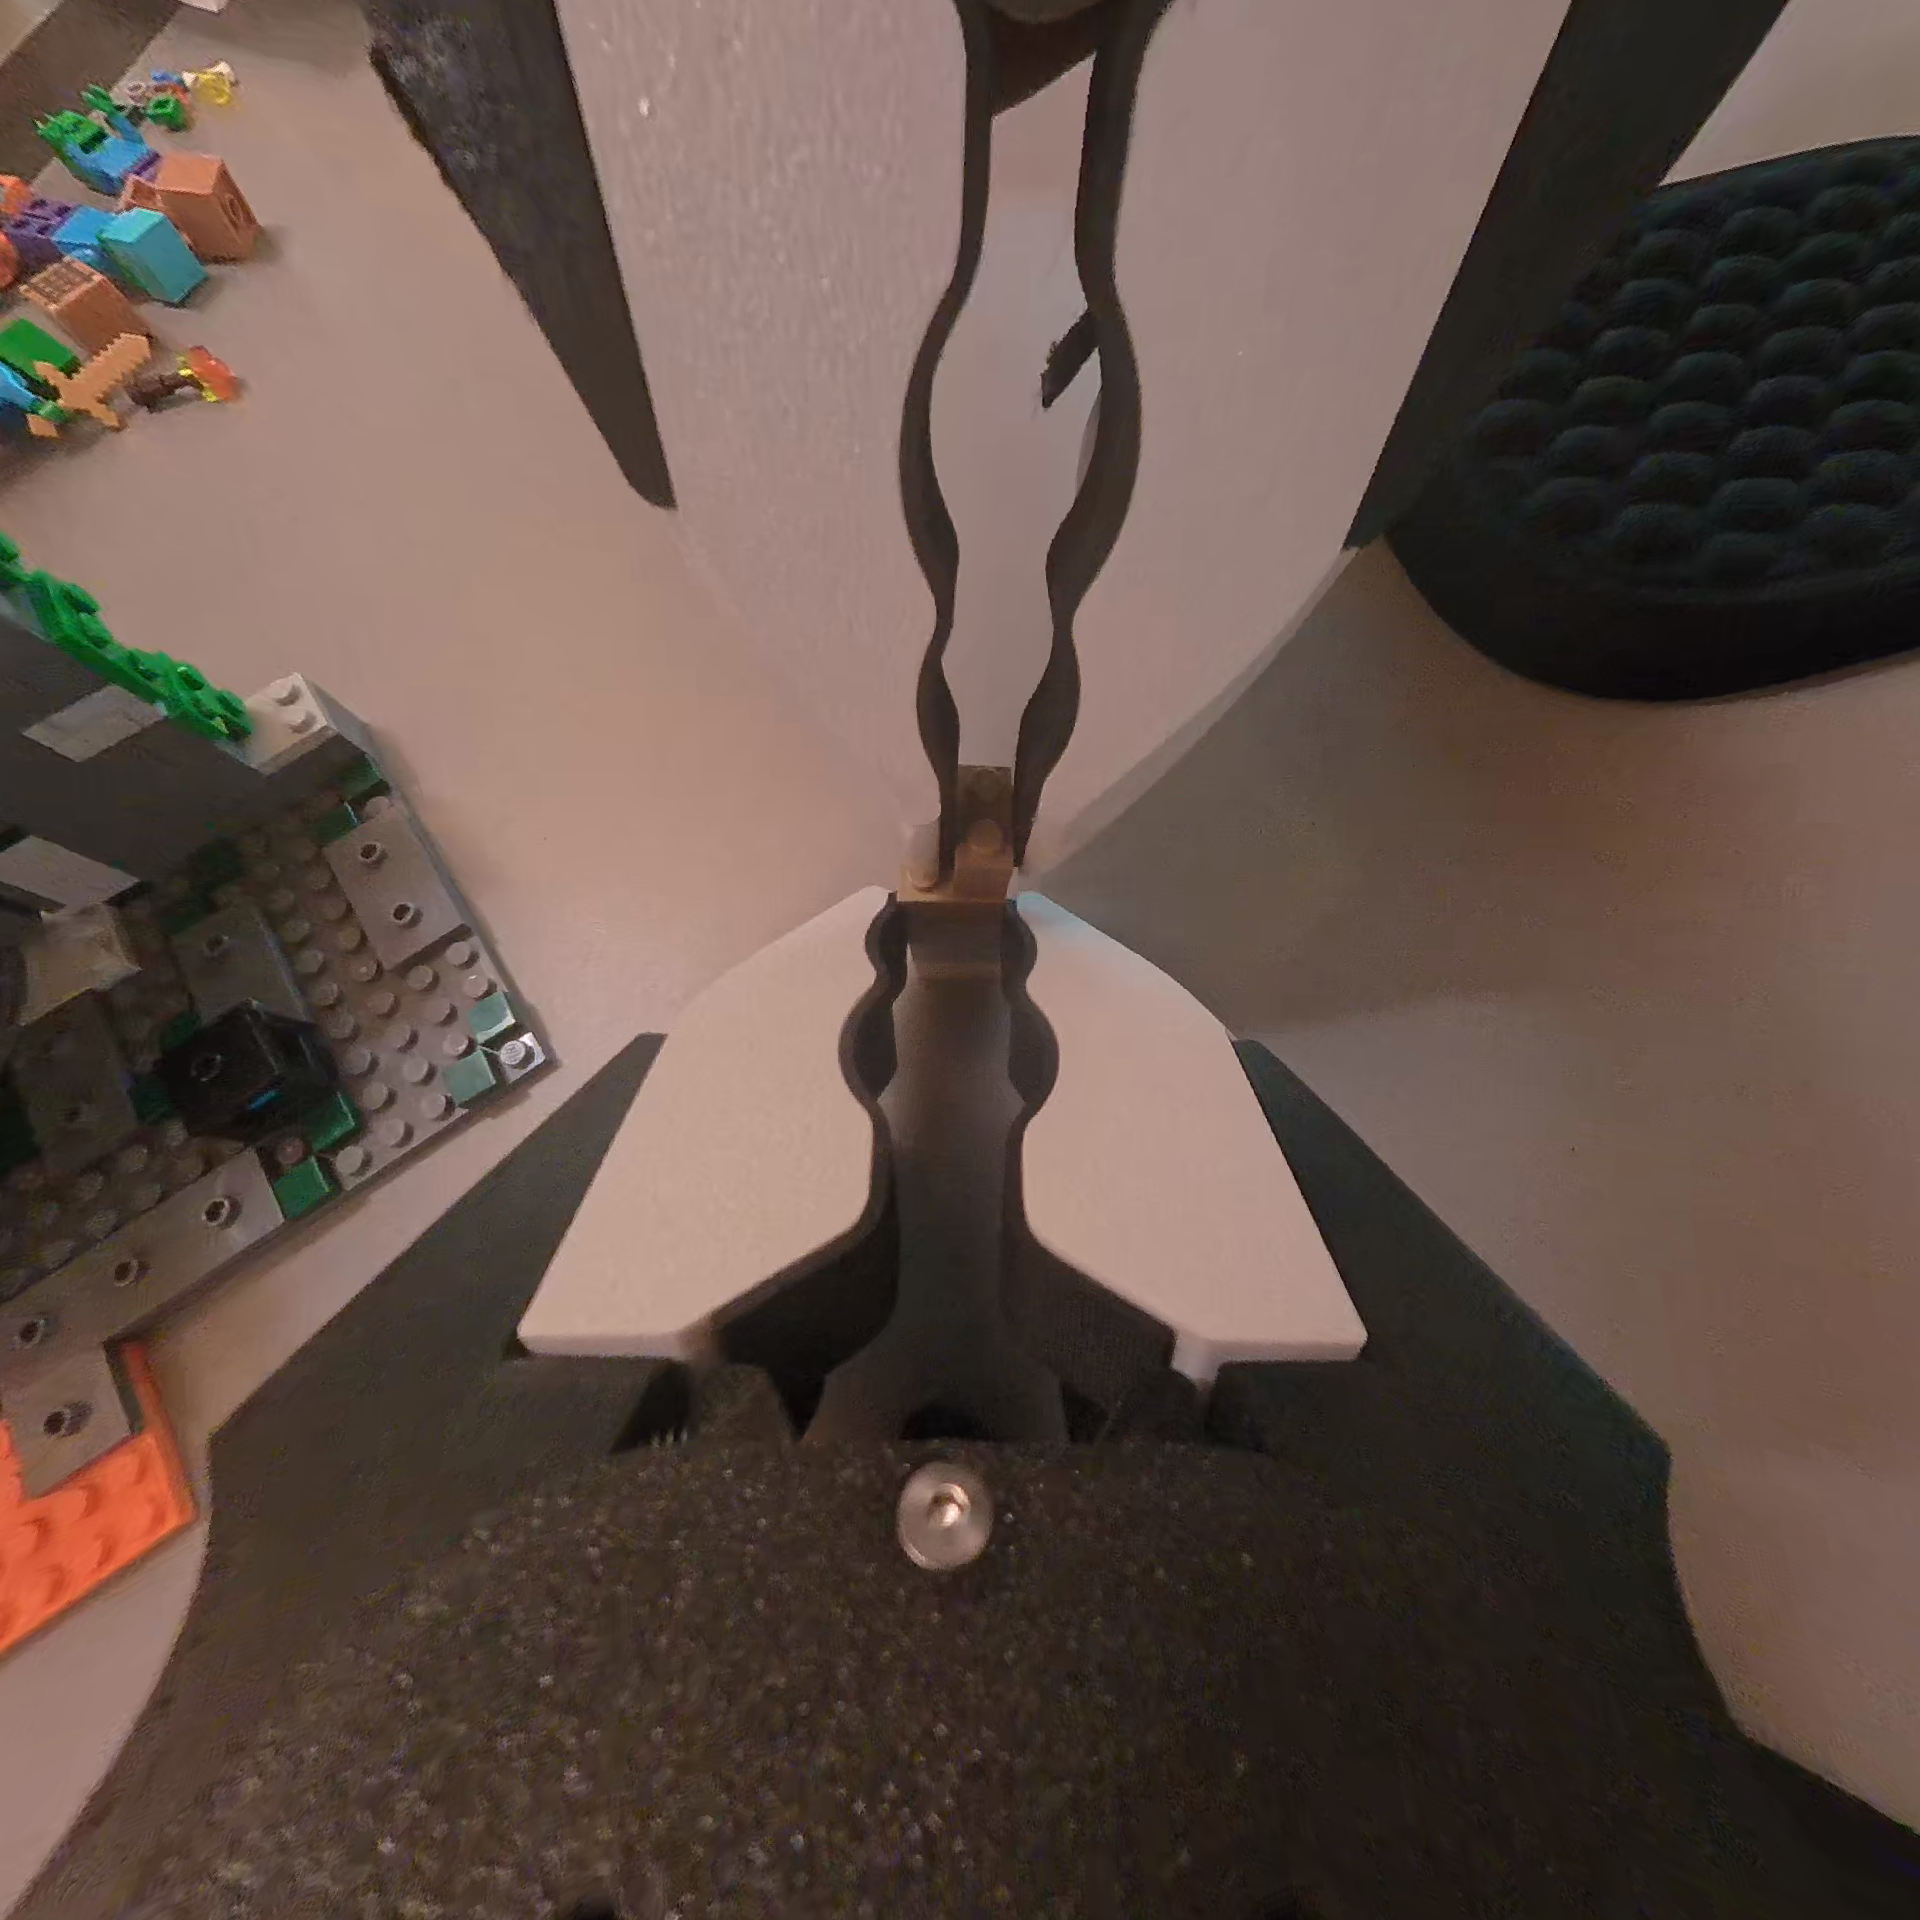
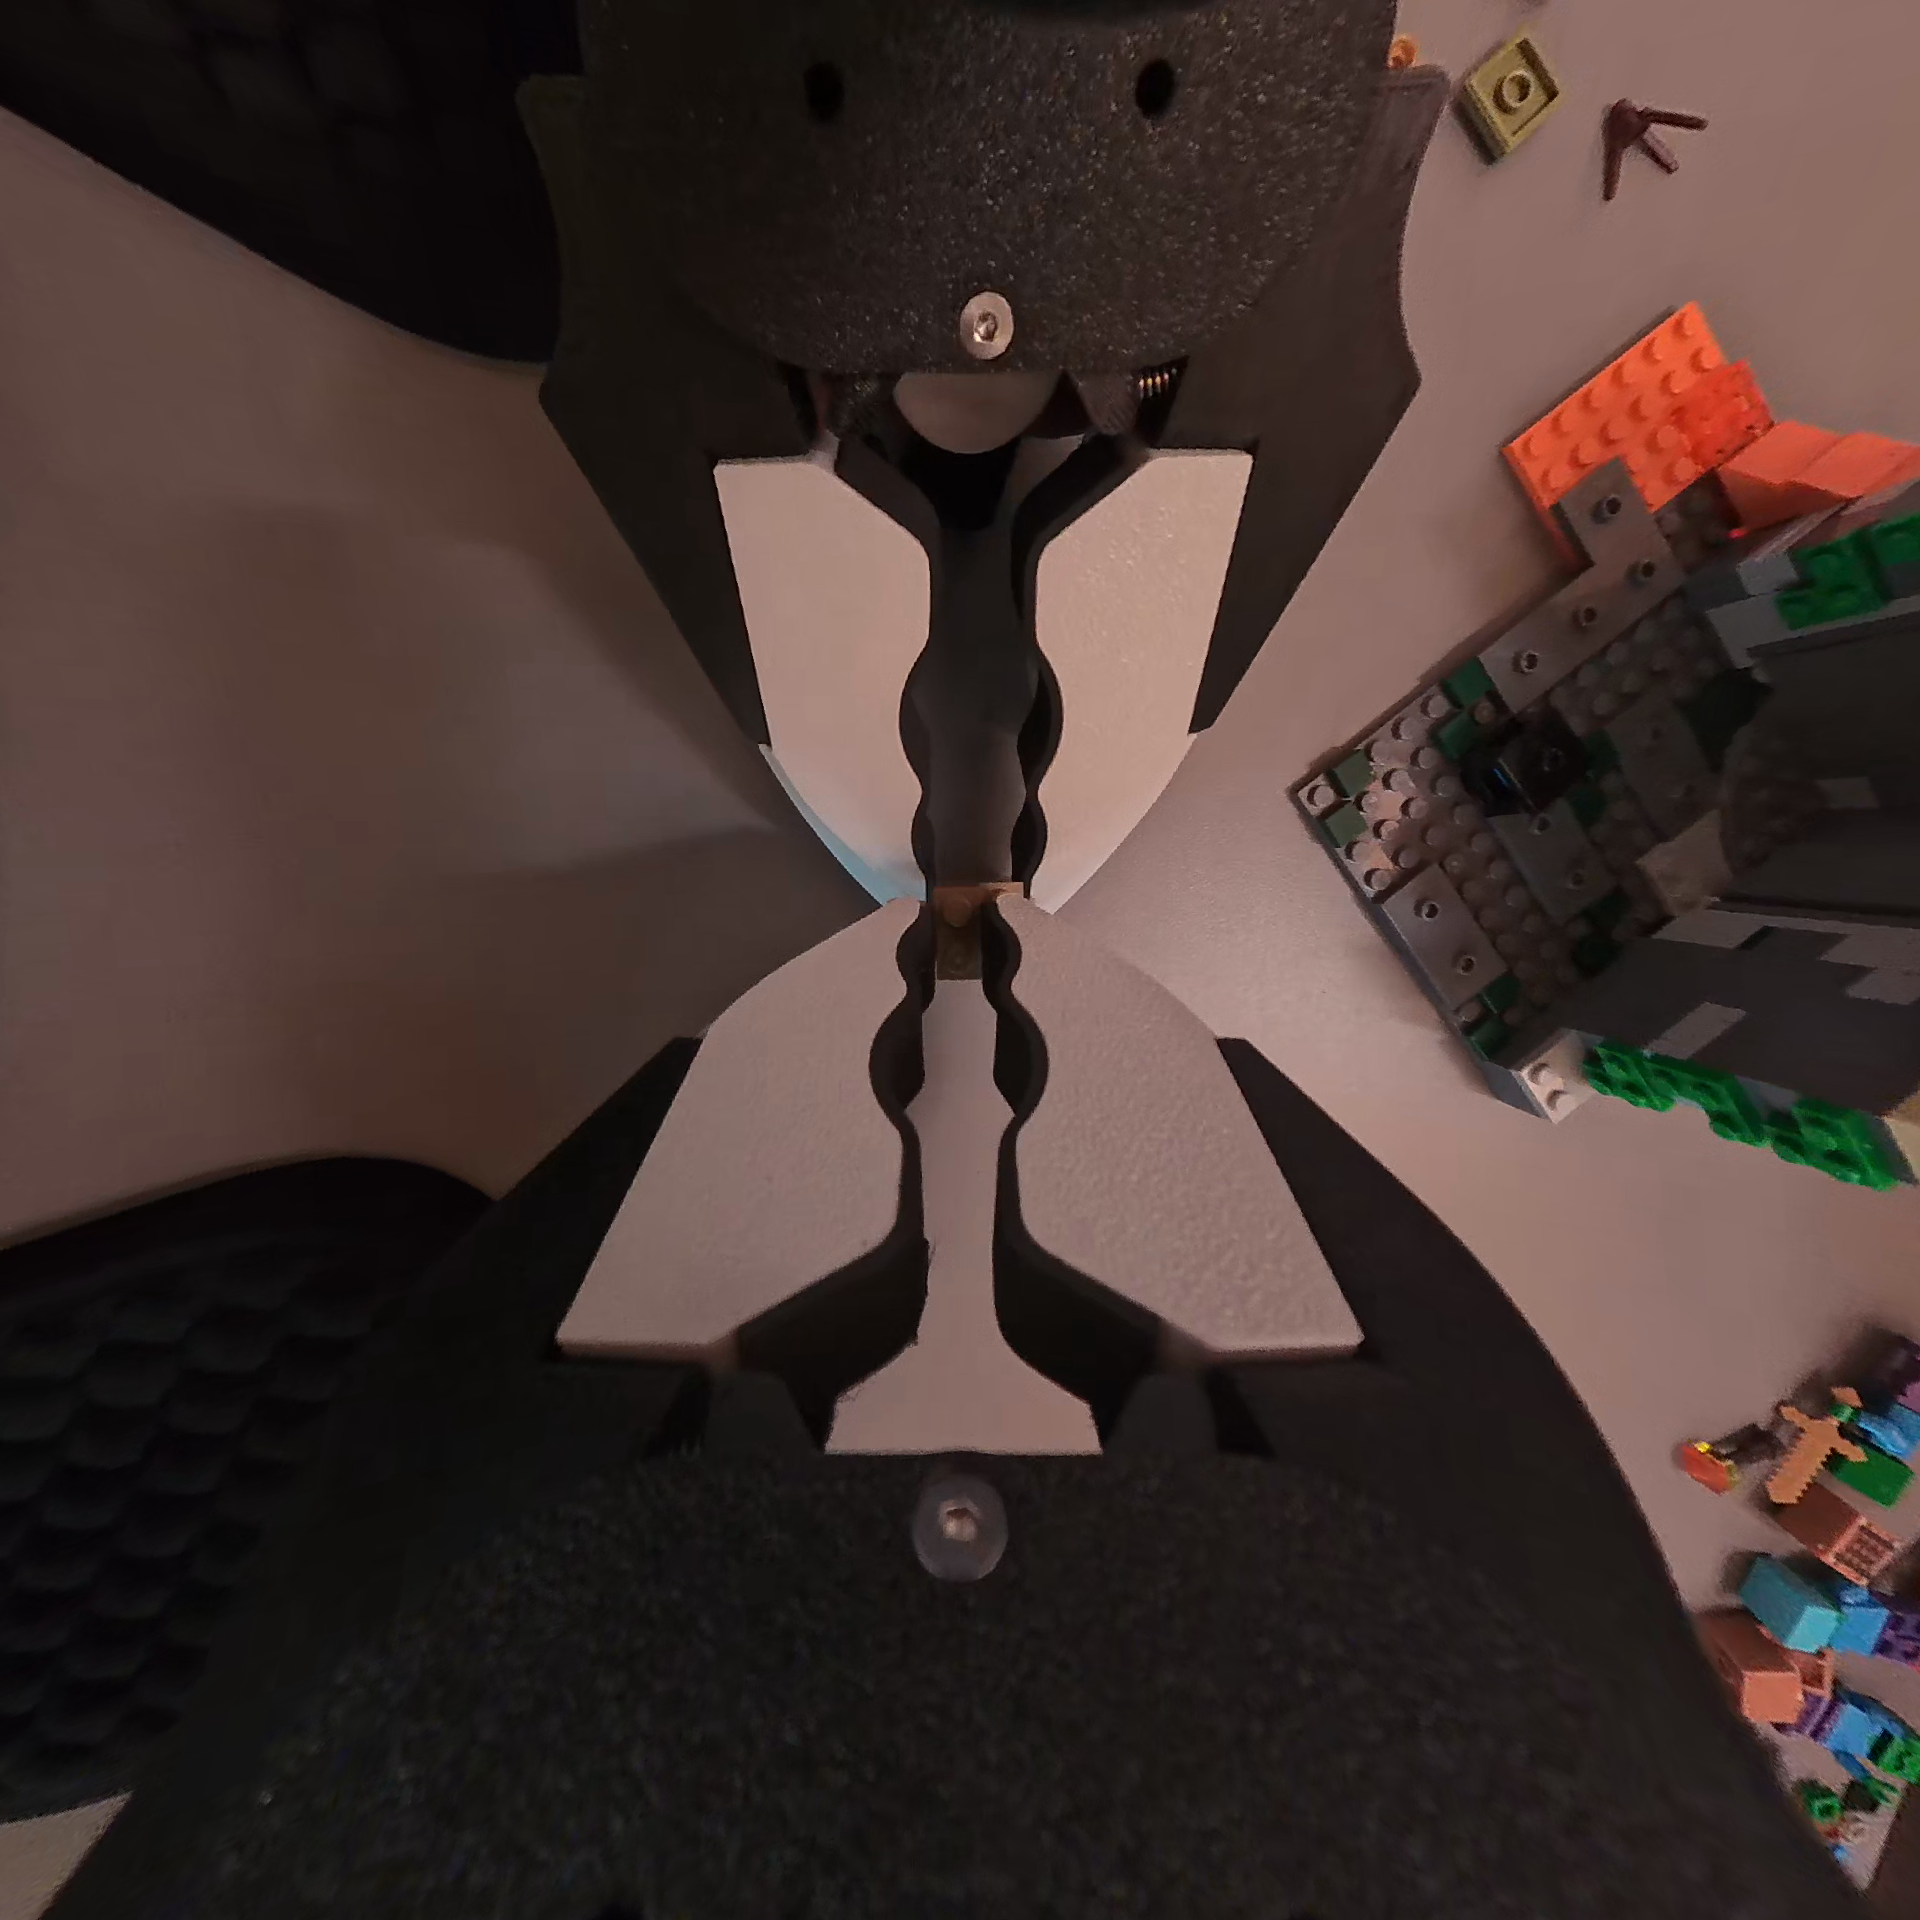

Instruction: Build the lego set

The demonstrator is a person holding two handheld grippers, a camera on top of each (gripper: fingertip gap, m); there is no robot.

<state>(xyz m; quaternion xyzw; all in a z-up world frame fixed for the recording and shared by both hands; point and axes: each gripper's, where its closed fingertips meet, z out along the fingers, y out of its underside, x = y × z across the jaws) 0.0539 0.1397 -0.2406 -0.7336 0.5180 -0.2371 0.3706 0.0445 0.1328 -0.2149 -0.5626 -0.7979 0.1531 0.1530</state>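
My two grippers meet tip to tip above the white table [image 1: 1558, 1039]. My left gripper [image 1: 956, 912] is shut on a small tan Lego plate [image 1: 956, 891]. My right gripper [image 1: 982, 836] comes in from the top of the left wrist view and is shut on a small tan brick [image 1: 982, 821] that touches the plate. In the right wrist view, my right gripper [image 2: 958, 935] holds the tan brick [image 2: 956, 951] against the tan plate [image 2: 977, 894] in the left gripper [image 2: 975, 878]. A small white piece [image 1: 923, 844] sits beside the brick.
The partly built model on a grey studded base, with green vines and orange plates, stands to one side [image 1: 395, 997] [image 2: 1507, 831]. Loose coloured figures and blocks lie beyond it [image 1: 135, 239] [image 2: 1829, 1558]. A dark textured cushion [image 1: 1704, 416] [image 2: 156, 1403] lies opposite. An olive tile [image 2: 1512, 94] lies nearby. The tips of both grippers are at nearly the same place.
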